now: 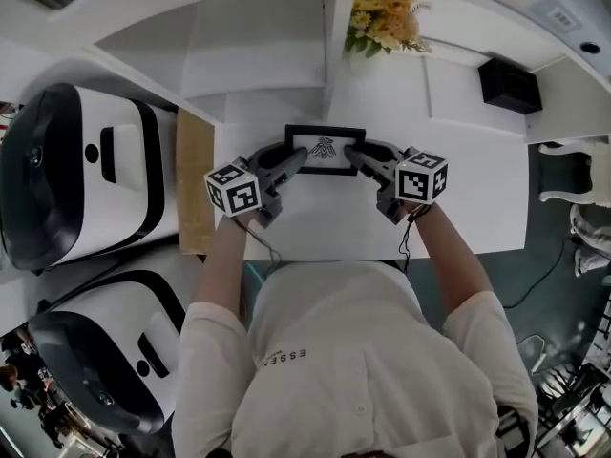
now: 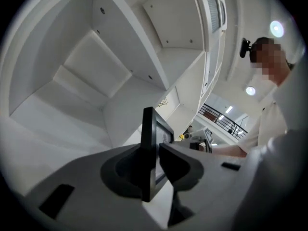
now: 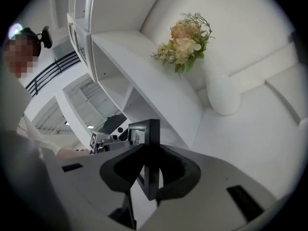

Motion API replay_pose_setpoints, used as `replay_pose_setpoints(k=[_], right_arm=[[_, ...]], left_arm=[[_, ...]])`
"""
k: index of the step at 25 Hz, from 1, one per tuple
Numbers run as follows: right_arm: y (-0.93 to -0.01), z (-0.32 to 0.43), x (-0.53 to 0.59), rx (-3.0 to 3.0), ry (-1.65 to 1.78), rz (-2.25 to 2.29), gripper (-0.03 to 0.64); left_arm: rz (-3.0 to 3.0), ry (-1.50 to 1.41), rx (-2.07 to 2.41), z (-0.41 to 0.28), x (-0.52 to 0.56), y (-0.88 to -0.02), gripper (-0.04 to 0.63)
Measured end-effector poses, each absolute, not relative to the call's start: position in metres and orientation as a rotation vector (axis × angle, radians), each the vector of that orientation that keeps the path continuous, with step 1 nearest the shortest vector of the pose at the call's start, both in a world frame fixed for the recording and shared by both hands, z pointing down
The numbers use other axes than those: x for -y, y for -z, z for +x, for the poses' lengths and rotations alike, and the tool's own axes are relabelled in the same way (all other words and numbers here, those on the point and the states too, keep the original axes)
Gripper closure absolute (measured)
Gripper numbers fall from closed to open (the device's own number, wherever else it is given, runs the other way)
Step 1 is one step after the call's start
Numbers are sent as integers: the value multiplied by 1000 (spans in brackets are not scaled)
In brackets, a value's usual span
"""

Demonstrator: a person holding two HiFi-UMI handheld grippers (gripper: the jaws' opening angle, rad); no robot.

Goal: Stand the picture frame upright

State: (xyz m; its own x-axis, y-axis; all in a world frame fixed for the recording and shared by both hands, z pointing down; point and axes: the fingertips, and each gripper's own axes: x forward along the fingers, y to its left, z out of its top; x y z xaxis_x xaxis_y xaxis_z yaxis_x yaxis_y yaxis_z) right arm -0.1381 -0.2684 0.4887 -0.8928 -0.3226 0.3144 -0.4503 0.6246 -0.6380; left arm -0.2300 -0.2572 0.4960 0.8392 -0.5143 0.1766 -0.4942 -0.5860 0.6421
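The picture frame (image 1: 325, 150) is held upright, its face toward the person. It is pinched at its left edge by the jaws of the left gripper (image 1: 298, 158) and at its right edge by those of the right gripper (image 1: 353, 158). In each gripper view the dark edge is seen clamped between the two pads. It is held low over the white worktop (image 1: 458, 194); whether its foot touches cannot be told. The step in hand is judged to be the setting down. Next, the frame needs to be seated squarely and found stable before the jaws are spread, lest it tip. The shelf unit (image 1: 258, 36) and flowers (image 1: 387, 17) stand well behind.
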Motion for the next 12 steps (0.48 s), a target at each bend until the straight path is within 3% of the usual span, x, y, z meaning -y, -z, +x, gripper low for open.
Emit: replay_pose_setpoints(k=[12], right_arm=[[-528, -145, 295, 2604, -775, 741, 520]], left_arm=[[2387, -131, 746, -234, 284, -540, 489]])
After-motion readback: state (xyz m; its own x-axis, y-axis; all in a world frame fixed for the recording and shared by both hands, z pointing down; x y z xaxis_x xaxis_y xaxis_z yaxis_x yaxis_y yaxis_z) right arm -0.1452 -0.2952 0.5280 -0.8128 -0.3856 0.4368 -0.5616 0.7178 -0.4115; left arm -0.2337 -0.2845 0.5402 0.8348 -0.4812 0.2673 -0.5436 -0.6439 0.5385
